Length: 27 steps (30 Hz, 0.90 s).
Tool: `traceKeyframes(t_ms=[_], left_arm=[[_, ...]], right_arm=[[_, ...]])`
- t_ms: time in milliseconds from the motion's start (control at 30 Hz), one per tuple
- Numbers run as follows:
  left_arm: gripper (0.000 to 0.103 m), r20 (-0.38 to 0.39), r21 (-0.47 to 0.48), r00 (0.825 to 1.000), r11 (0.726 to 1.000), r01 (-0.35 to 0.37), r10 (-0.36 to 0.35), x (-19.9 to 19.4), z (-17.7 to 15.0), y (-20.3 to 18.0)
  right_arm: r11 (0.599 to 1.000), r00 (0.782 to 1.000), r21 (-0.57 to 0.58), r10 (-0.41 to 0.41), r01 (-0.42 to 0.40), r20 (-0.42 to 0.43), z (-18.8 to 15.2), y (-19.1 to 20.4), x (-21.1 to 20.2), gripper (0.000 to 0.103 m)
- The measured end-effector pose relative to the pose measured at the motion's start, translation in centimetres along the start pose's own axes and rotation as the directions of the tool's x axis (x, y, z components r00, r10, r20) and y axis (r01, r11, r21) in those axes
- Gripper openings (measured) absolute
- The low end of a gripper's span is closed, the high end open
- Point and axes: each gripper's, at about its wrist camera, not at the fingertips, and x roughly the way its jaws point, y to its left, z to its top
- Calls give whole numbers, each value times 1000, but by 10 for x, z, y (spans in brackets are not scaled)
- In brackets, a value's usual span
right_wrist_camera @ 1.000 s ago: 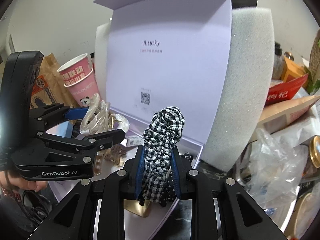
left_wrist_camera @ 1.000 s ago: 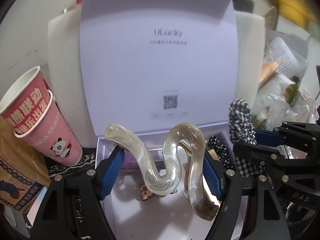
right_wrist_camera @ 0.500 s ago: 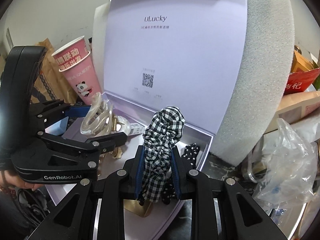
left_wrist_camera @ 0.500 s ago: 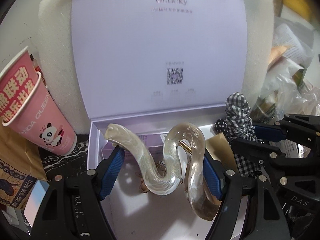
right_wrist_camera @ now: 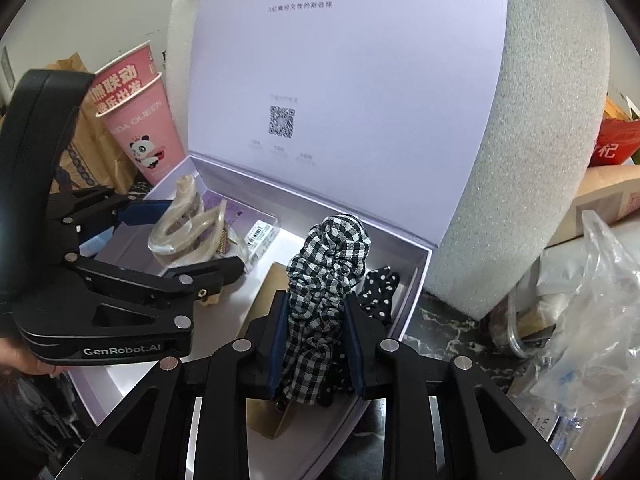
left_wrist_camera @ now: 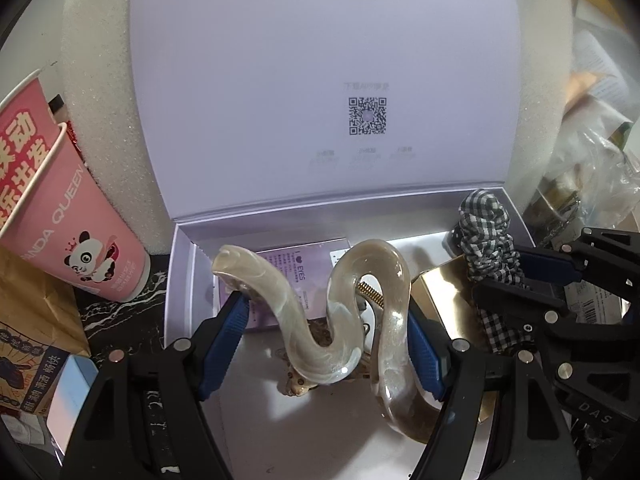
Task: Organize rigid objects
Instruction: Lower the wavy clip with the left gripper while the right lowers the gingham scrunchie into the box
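My left gripper point(left_wrist_camera: 324, 320) is shut on a wavy pearl-coloured hair claw point(left_wrist_camera: 340, 316) and holds it low over the open lavender box point(left_wrist_camera: 180, 264). The claw also shows in the right wrist view point(right_wrist_camera: 184, 224). My right gripper point(right_wrist_camera: 316, 320) is shut on a black-and-white checked scrunchie point(right_wrist_camera: 324, 280), over the box's right side point(right_wrist_camera: 420, 276). The scrunchie shows in the left wrist view point(left_wrist_camera: 486, 236).
In the box lie a lavender packet point(left_wrist_camera: 296, 268), a gold card point(left_wrist_camera: 444, 300), a polka-dot scrunchie point(right_wrist_camera: 378, 288) and a small brown clip point(left_wrist_camera: 298, 384). The upright lid point(left_wrist_camera: 320, 80) leans on white foam point(right_wrist_camera: 540, 120). Pink paper cups point(left_wrist_camera: 68, 216) stand left; plastic bags point(right_wrist_camera: 592, 320) lie right.
Both grippers have moved forward and down toward the box interior, carrying the hair claw and the checked scrunchie. Their grips have not changed.
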Motion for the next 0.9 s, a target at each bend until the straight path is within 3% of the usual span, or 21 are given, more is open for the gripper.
traceKeyframes(t_ms=[367, 900], left_arm=[[75, -12, -17, 1000, 1000, -5, 5, 9, -1, -4], [75, 42, 14, 999, 1000, -19, 18, -13, -9, -12]], right_arm=[[1000, 1000, 5, -4, 4, 5, 2, 9, 14, 28], [999, 1000, 18, -29, 29, 0, -4, -2, -1, 49]])
